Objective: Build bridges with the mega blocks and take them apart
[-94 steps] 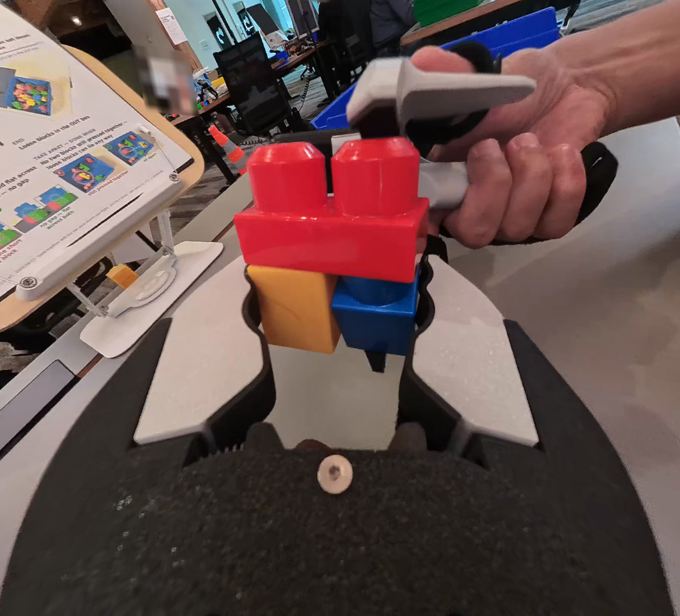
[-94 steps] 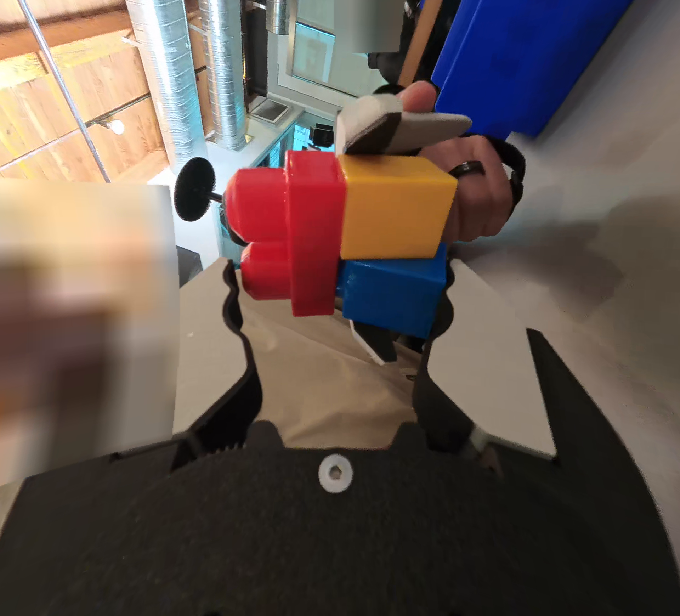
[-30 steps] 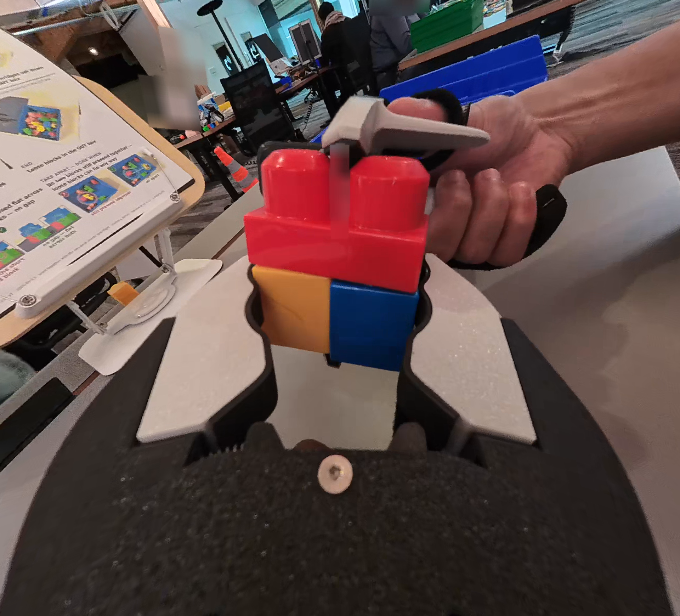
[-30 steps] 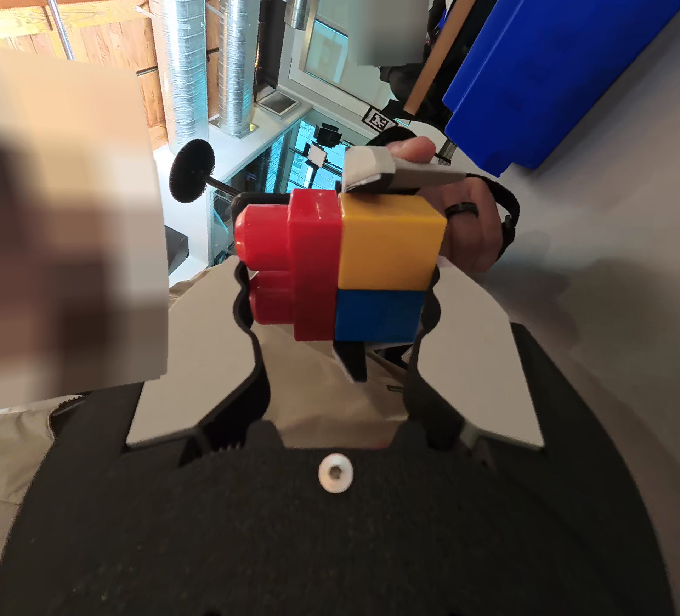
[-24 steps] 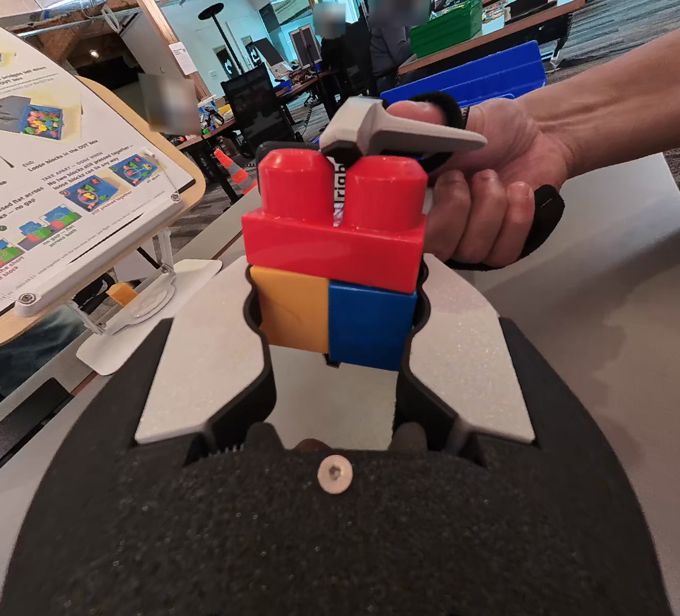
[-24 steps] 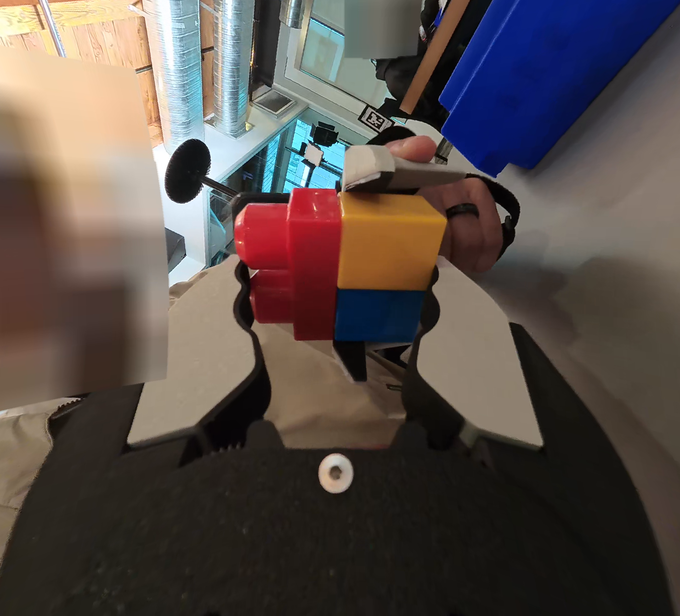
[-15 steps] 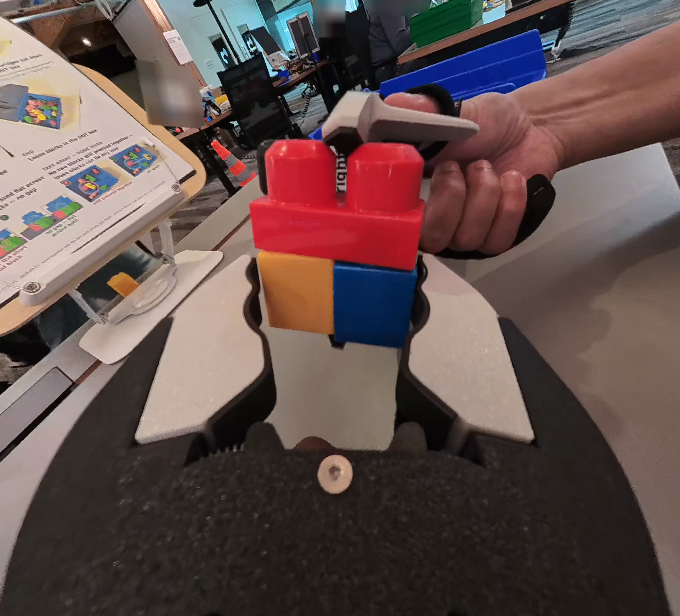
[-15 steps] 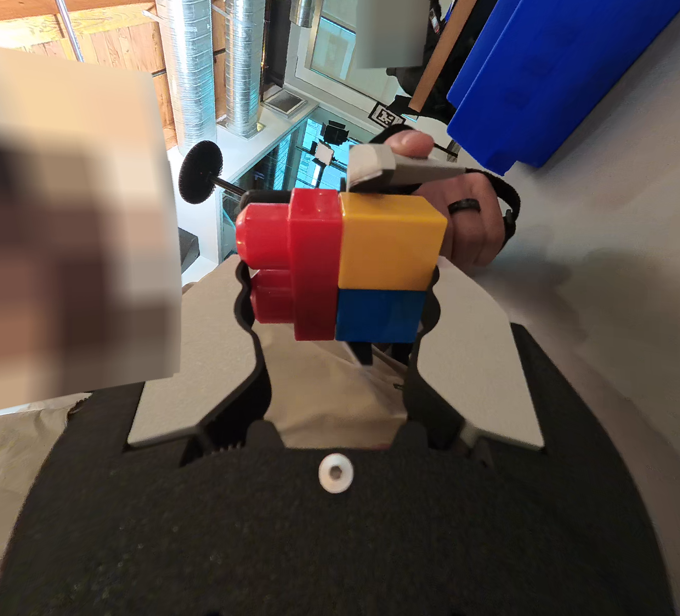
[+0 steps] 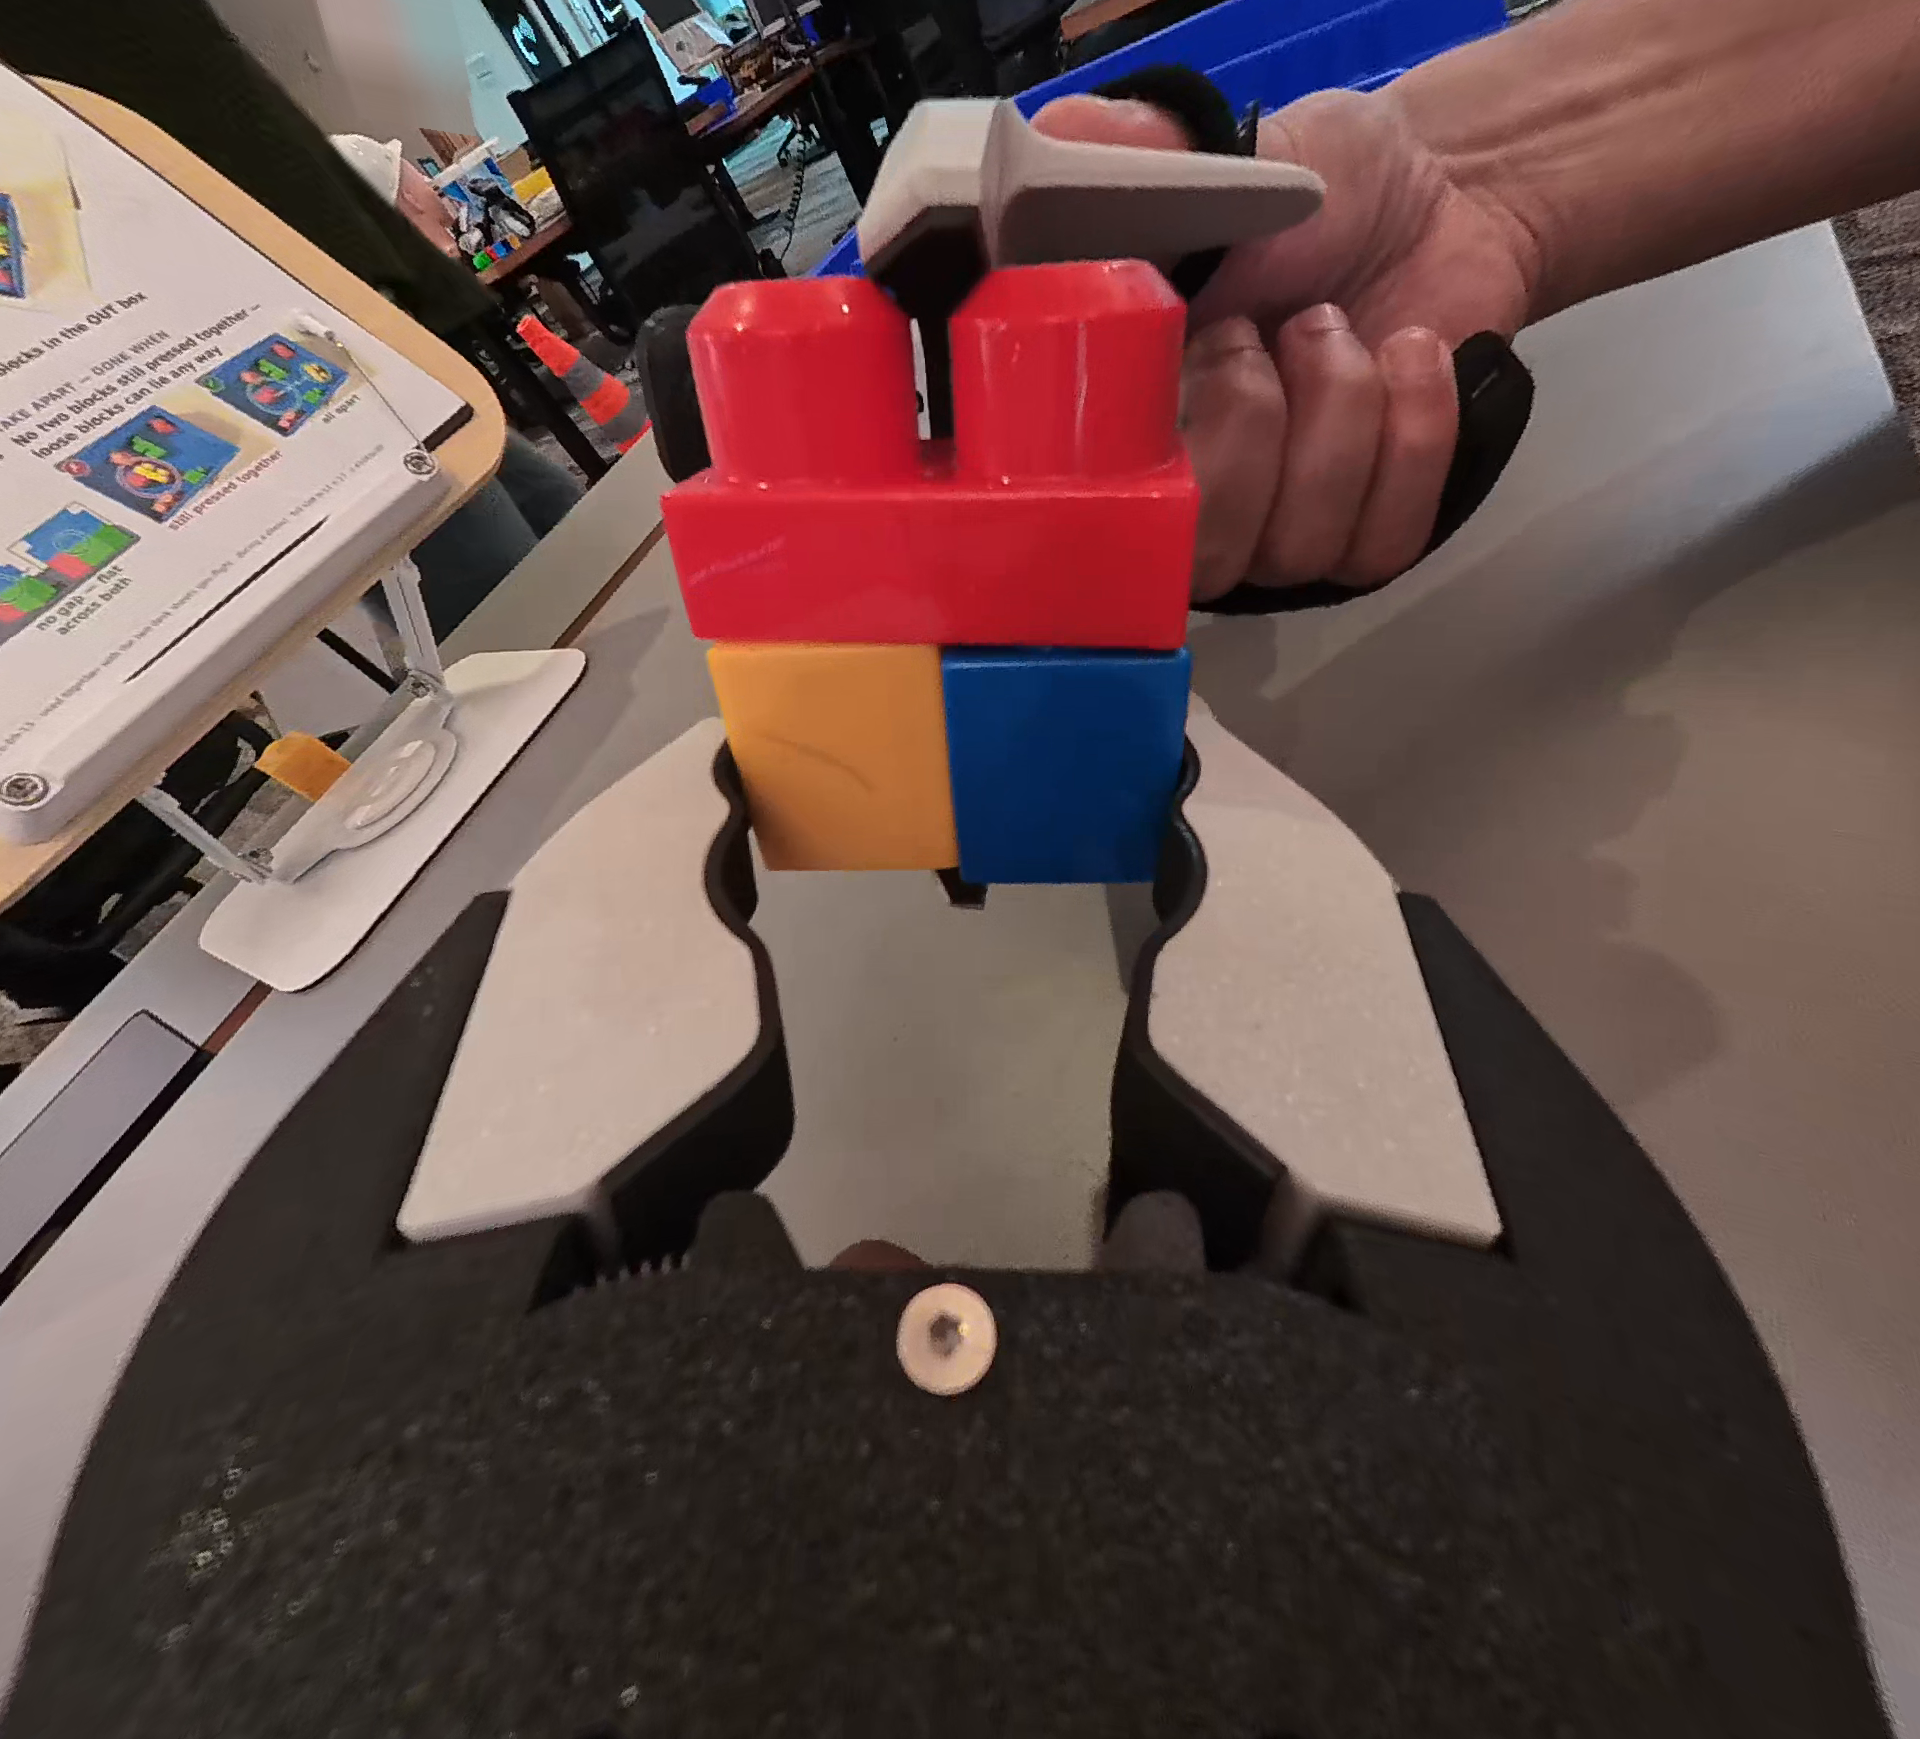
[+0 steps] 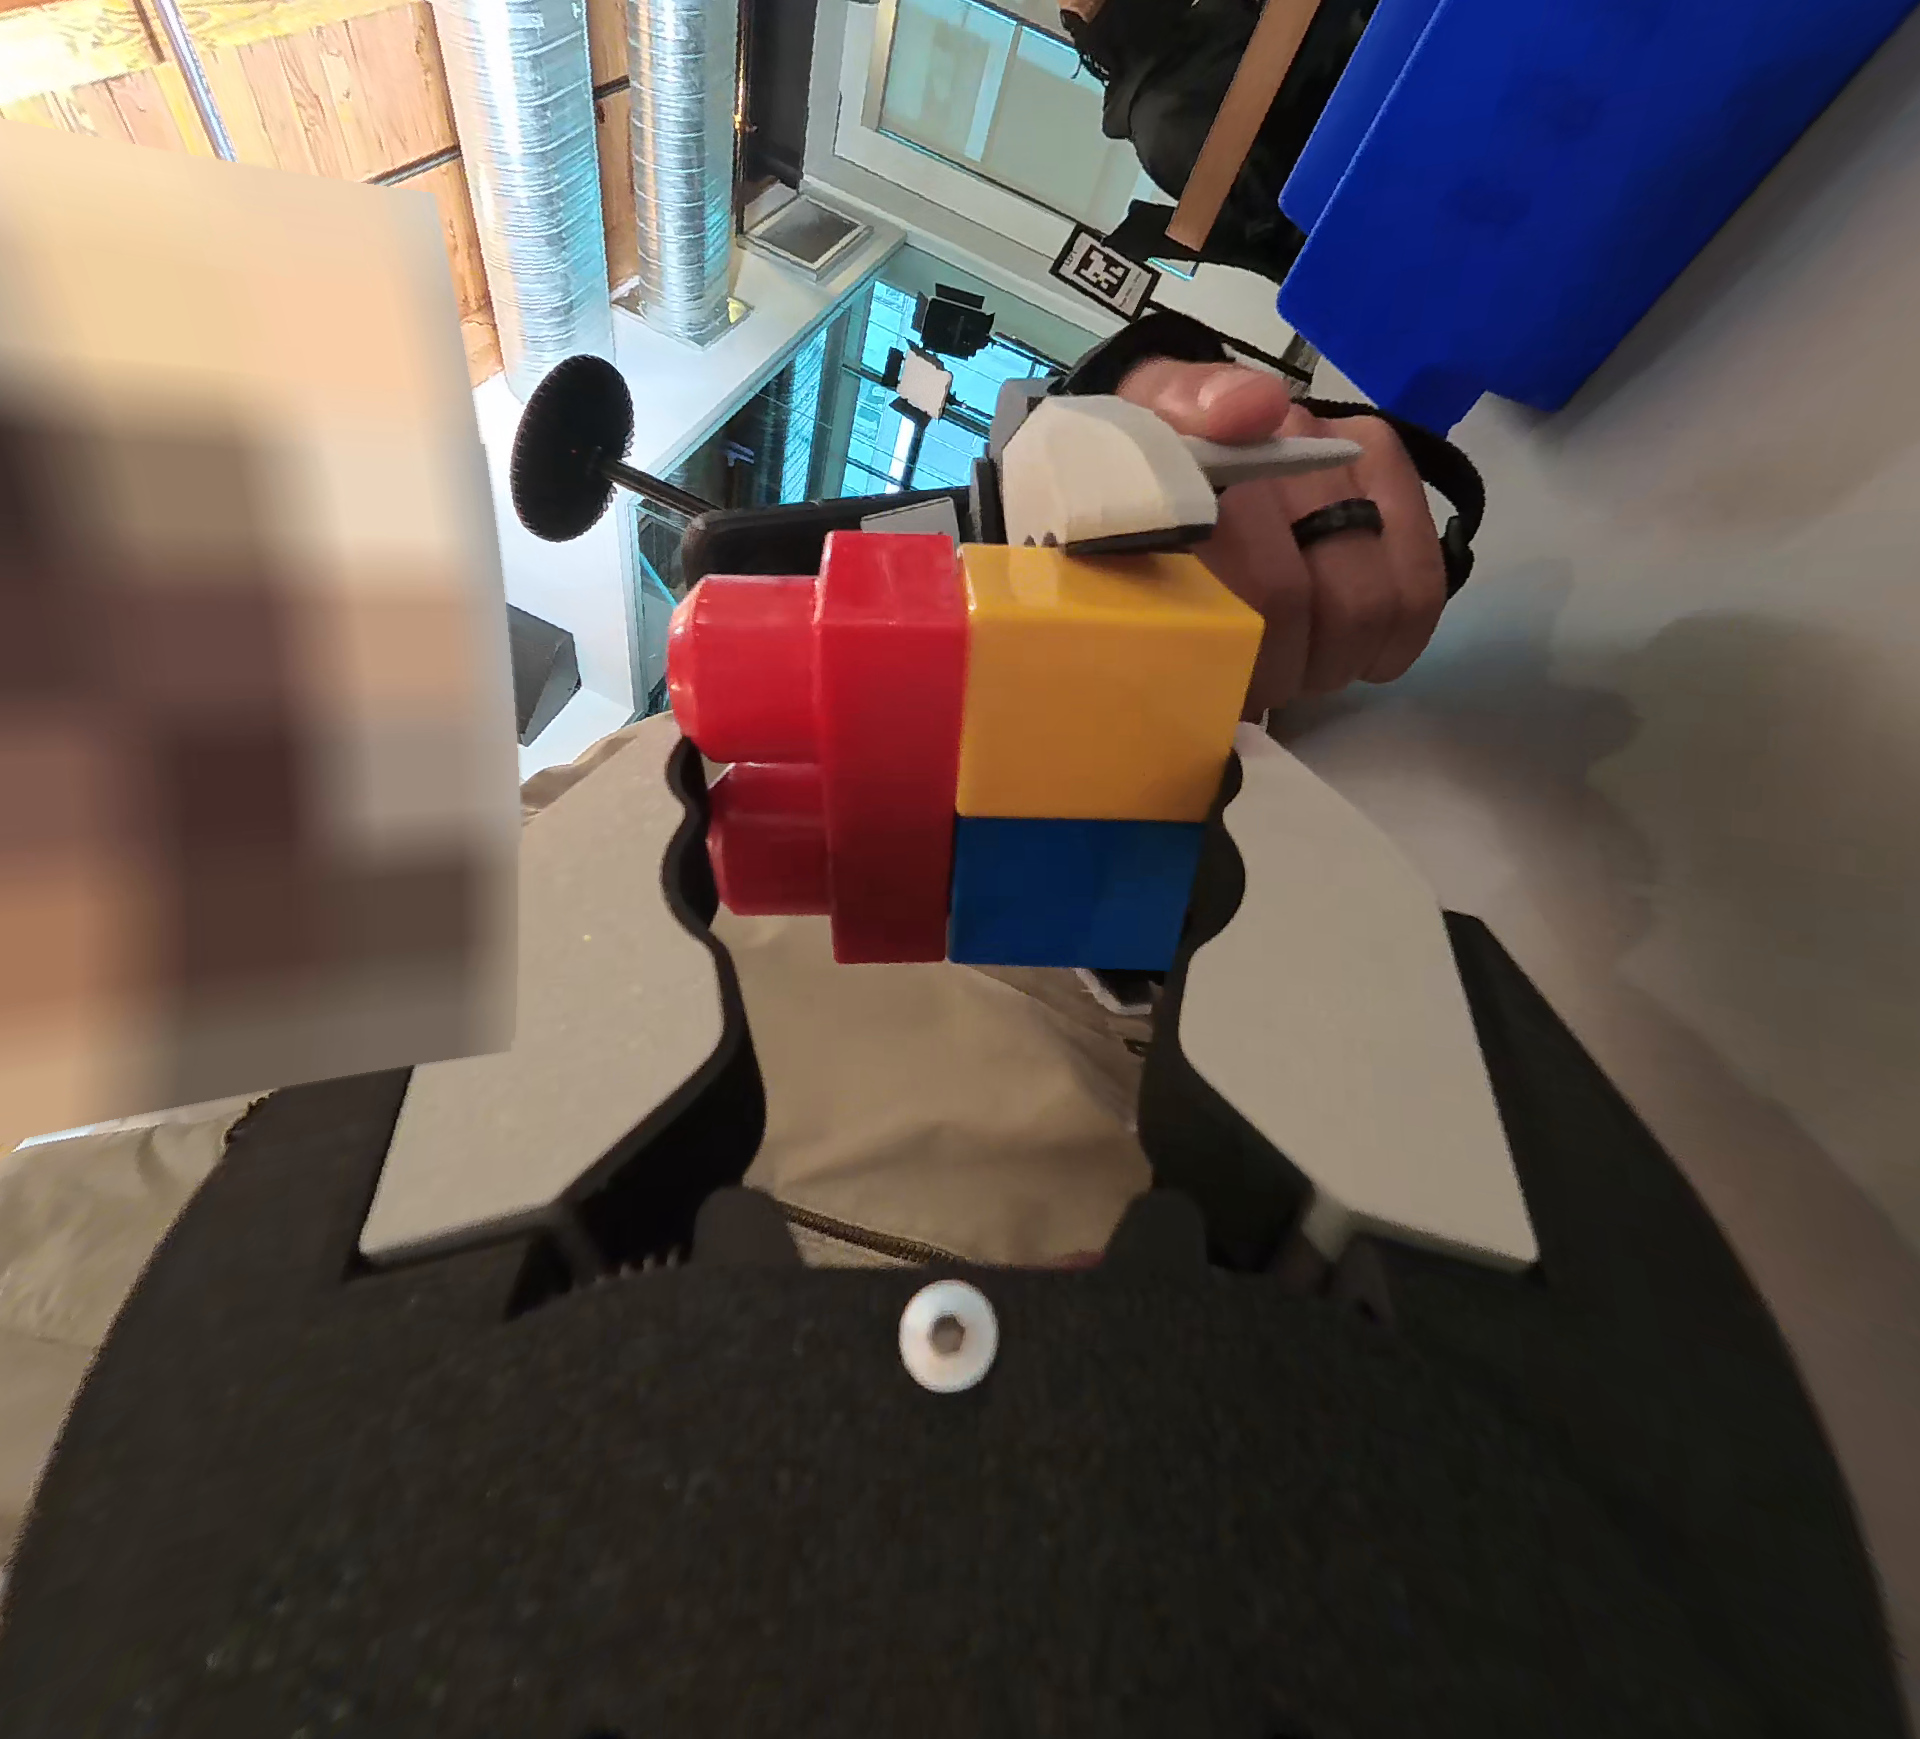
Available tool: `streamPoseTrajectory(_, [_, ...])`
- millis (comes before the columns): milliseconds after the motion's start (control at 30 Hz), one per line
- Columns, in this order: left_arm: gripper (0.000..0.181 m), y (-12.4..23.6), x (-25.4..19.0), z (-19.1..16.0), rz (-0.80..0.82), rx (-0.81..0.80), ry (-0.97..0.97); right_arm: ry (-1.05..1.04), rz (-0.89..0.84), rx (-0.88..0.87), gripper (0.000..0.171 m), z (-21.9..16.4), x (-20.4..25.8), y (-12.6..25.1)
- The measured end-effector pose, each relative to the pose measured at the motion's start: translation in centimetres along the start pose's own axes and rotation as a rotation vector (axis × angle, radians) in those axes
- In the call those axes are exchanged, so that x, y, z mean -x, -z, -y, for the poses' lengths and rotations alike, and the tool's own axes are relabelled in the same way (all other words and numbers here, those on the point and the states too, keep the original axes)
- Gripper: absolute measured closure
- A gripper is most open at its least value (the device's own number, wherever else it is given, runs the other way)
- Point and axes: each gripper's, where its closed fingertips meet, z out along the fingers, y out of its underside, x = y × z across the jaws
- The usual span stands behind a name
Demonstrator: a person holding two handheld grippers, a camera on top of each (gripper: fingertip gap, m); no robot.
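A small bridge of mega blocks hangs in the air: a red two-stud block [image 9: 935,562] sits on a yellow block [image 9: 836,759] and a blue block [image 9: 1060,764]. My left gripper [image 9: 956,796] is shut on the lower halves of the yellow and blue blocks, one finger on each outer side. My right gripper [image 10: 956,816] is turned sideways and shut on the same bridge, one finger on the red studs [image 10: 743,671], the other under the yellow [image 10: 1101,671] and blue [image 10: 1070,889] blocks. Its upper finger [image 9: 1039,183] shows above the studs in the left wrist view.
The grey table [image 9: 1610,858] lies below. An instruction board on a stand [image 9: 208,463] is at the left. A blue bin [image 9: 1299,27] stands behind, also in the right wrist view [image 10: 1610,79]. A hand [image 9: 1330,401] holds the right gripper. The grippers are tip to tip, or close to it.
In the left wrist view the bridge has slid up towards my left fingertips, so only its lower part sits between them. It has not shifted in my right gripper.
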Motion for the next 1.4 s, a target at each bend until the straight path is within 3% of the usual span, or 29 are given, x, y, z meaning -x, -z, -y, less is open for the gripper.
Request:
streamPoseTrajectory(167, [0.106, -0.1, 0.3, 0.3, 0.041, -0.028, -0.017, 0.032, -0.012, -0.021, 0.079, 0.1, 0.3, 0.1])
streamPoseTrajectory(367, [0.106, 0.3, 1.2, 0.7, 0.085, -0.053, -0.007, 0.089, -0.070, -0.032, 0.067, -0.2, 0.1, 0.4])
streamPoseTrajectory(533, [0.106, -0.1, 1.0, 0.4, 0.082, -0.024, -0.048, 0.093, -0.037, 0.005, 0.078, -0.9, 0.4, -0.2])
streamPoseTrajectory(1067, [0.107, -0.6, 1.2, -0.3, 0.088, -0.010, -0.022, 0.094, -0.079, -0.013, 0.079, -0.6, -0.3, 0.1])
streamPoseTrajectory(1333, [0.106, -0.1, 3.4, -0.9, 0.164, 0.008, 0.092, 0.223, -0.316, 0.058, 0.075, 0.0, -0.3, 1.1])
streamPoseTrajectory(1367, [0.106, -0.1, 3.8, -1.3, 0.174, 0.026, 0.119, 0.263, -0.382, 0.078, 0.080, 0.2, -0.3, 1.7])
streamPoseTrajectory(1400, [0.106, -0.2, 4.0, -1.8, 0.184, 0.052, 0.141, 0.309, -0.448, 0.099, 0.098, 0.6, -0.2, 2.2])
